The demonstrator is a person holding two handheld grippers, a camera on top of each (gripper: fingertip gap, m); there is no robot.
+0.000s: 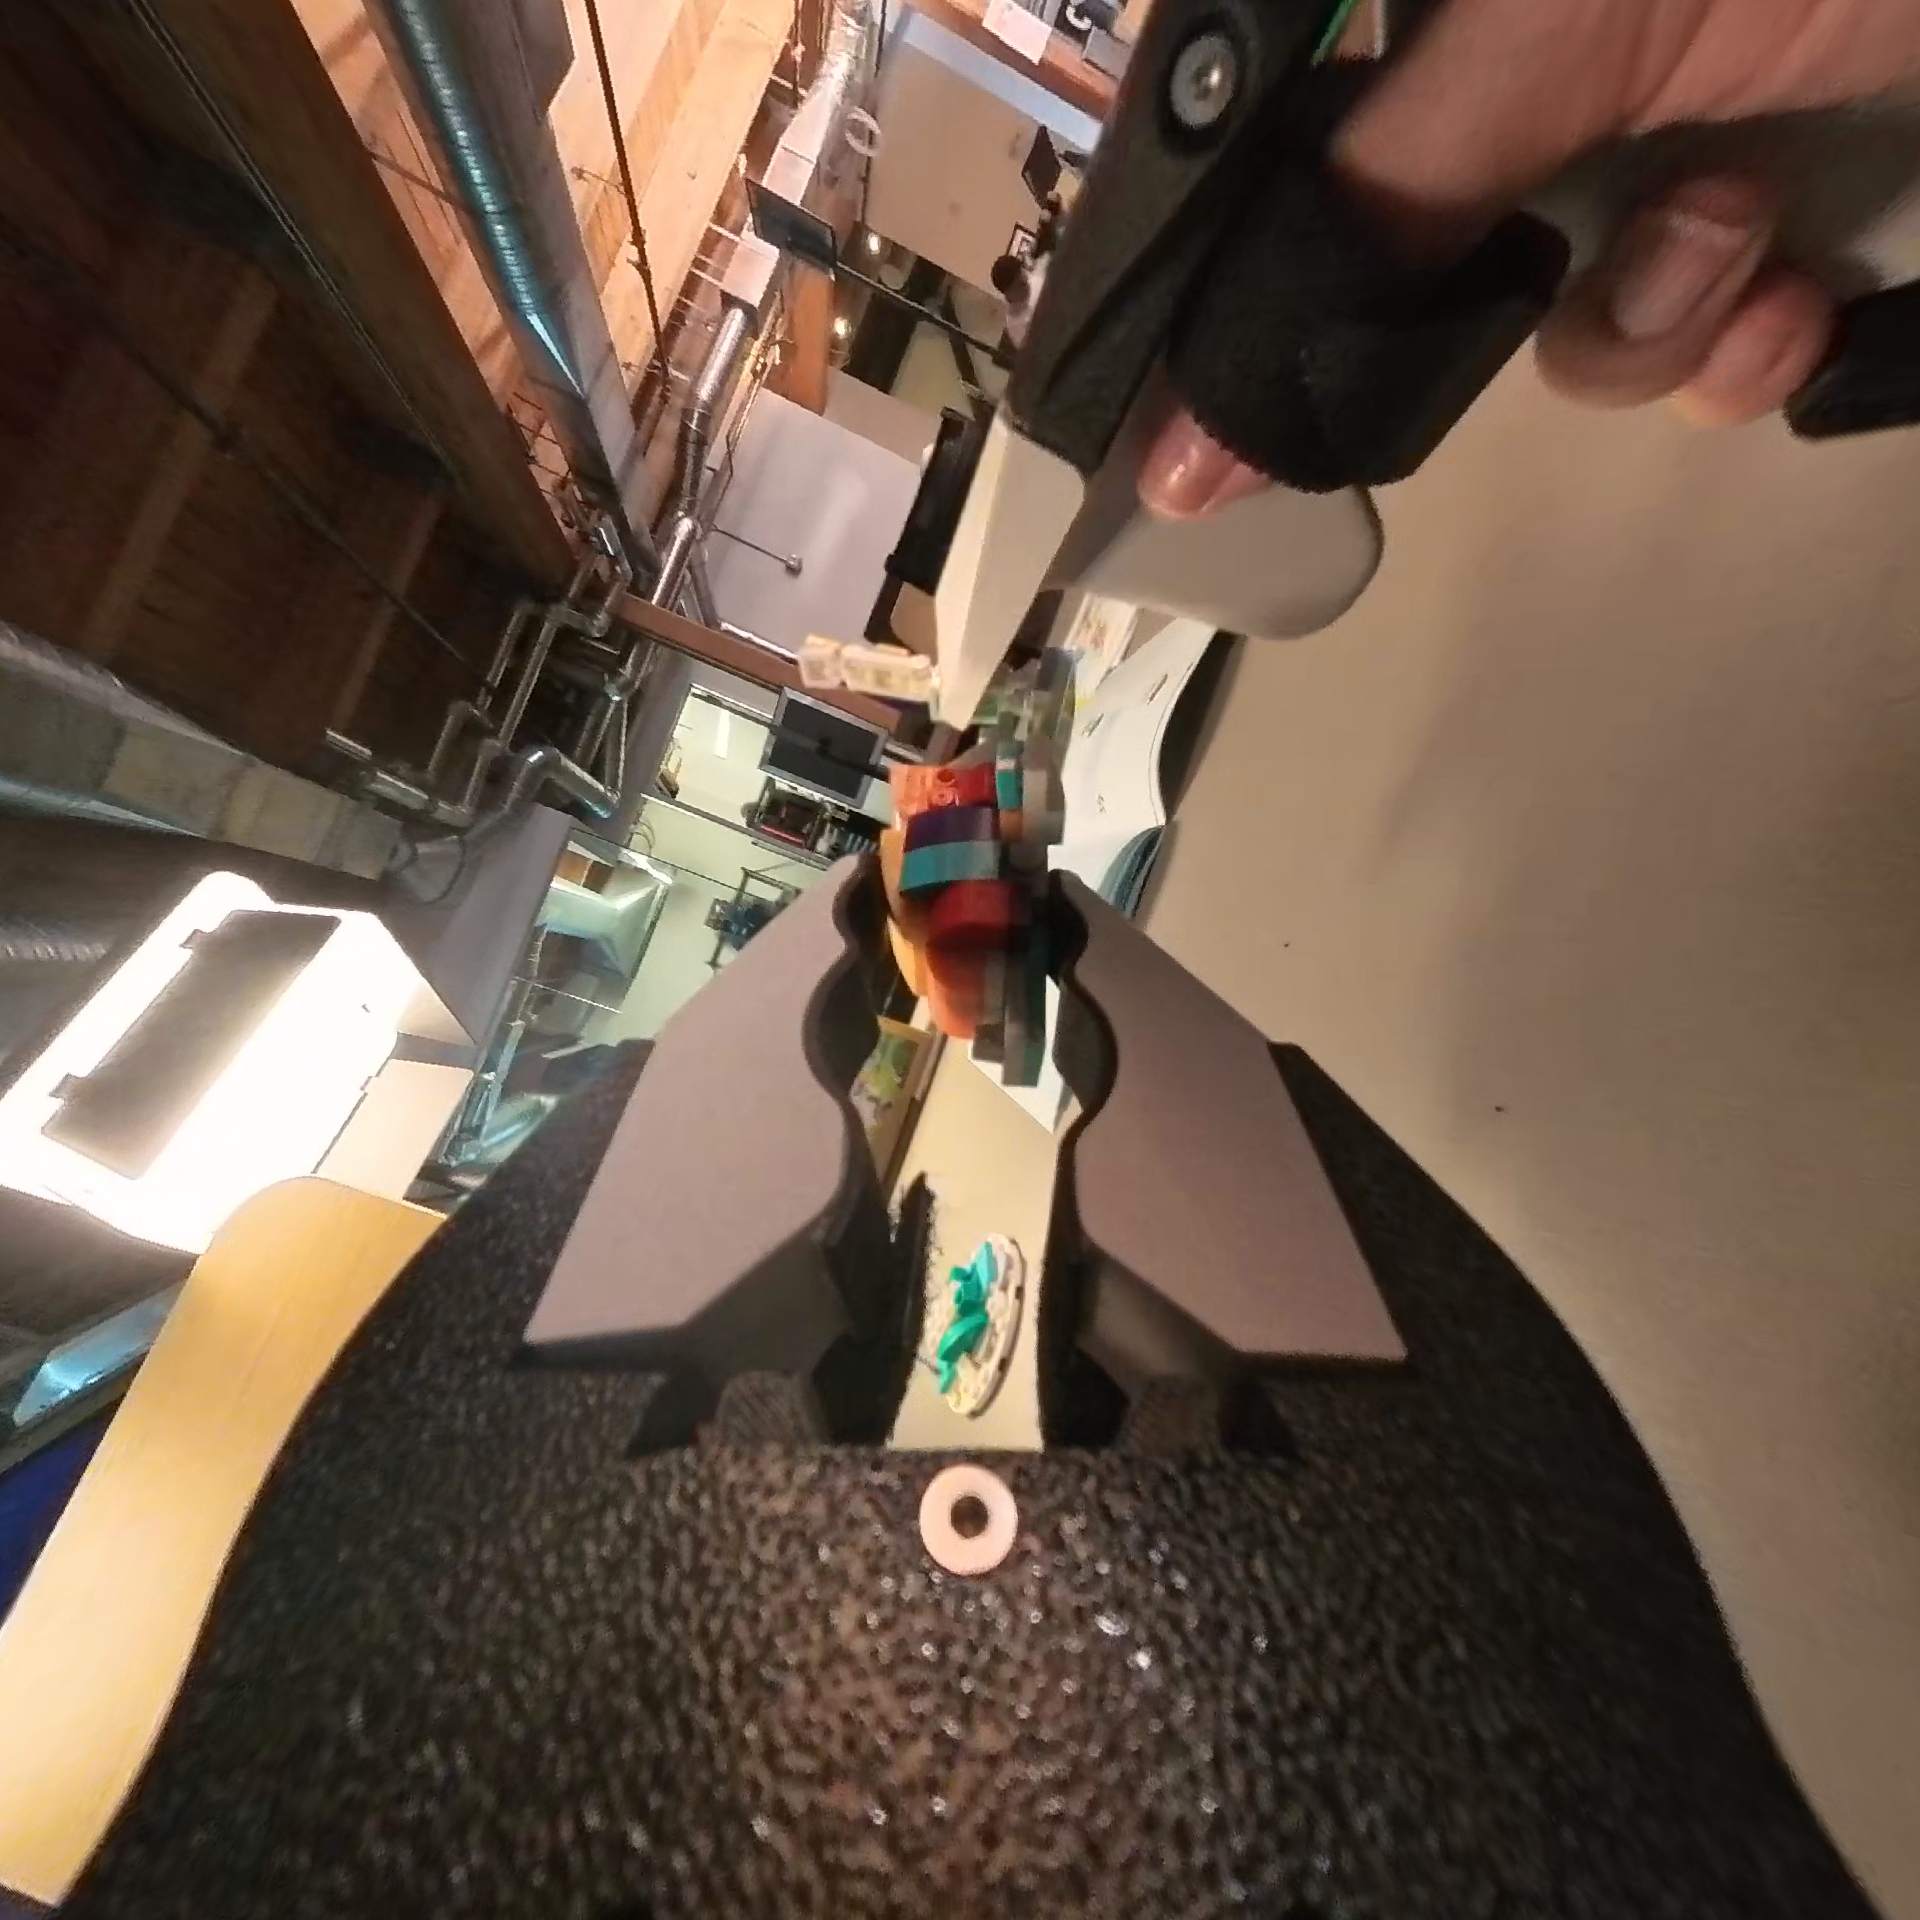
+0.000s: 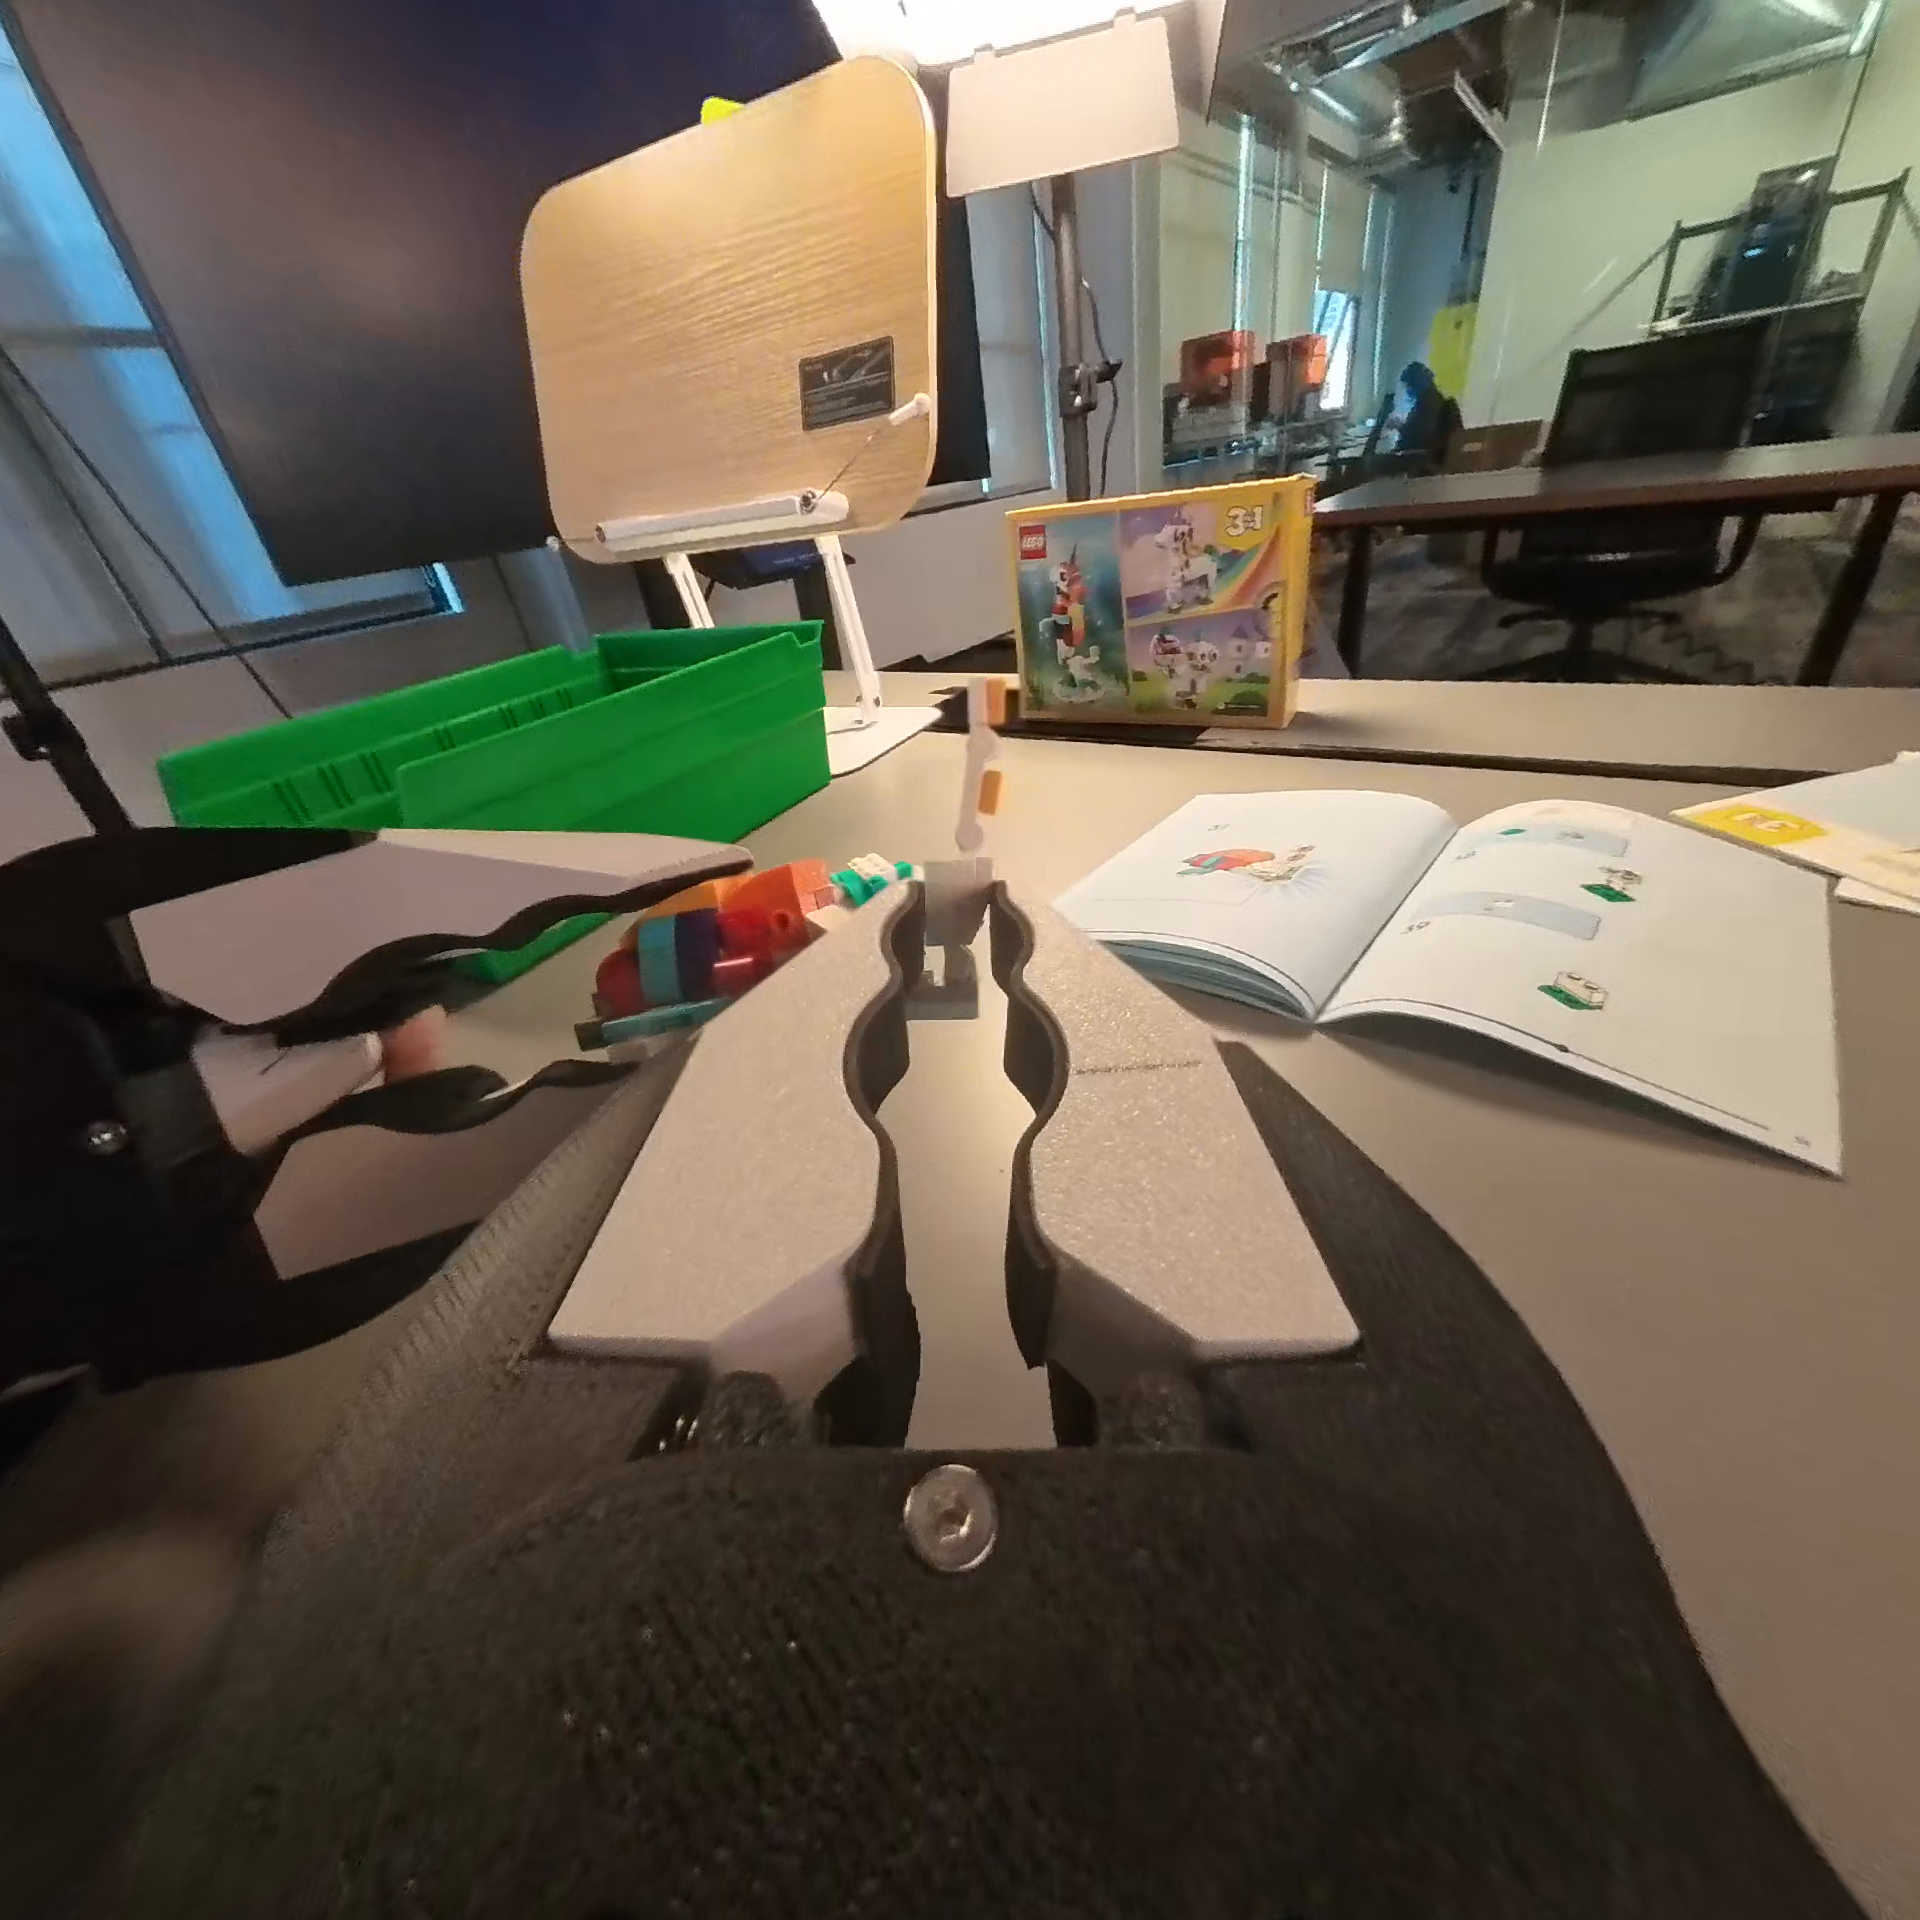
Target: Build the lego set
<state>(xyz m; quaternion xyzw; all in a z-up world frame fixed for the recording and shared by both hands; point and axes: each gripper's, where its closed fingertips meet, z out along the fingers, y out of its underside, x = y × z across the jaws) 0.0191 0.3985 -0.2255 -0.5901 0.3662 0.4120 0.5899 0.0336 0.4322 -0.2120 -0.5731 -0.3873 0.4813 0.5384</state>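
Note:
My left gripper (image 1: 961, 904) is shut on a colourful lego model (image 1: 961, 883) of red, teal, purple and orange bricks, held above the table. In the right wrist view that gripper (image 2: 675, 956) comes in from the left with the model (image 2: 707, 945) between its tips. My right gripper (image 2: 951, 909) is shut on a small grey lego piece (image 2: 940, 925) with a white and orange stalk (image 2: 977, 779) standing up from it. The grey piece sits right against the model's end; I cannot tell if they are joined. In the left wrist view the right gripper (image 1: 971, 696) is above the model, with the stalk (image 1: 862, 665) sticking out.
On the grey table (image 2: 1455, 1299) lie an open instruction booklet (image 2: 1455, 914) at right, green bins (image 2: 582, 727) at back left, the lego box (image 2: 1158, 603) behind, and a wooden book stand (image 2: 727, 301). A round white plate with teal pieces (image 1: 982, 1320) lies below the left gripper. My hands' fingertips stand some 4 cm from each other.

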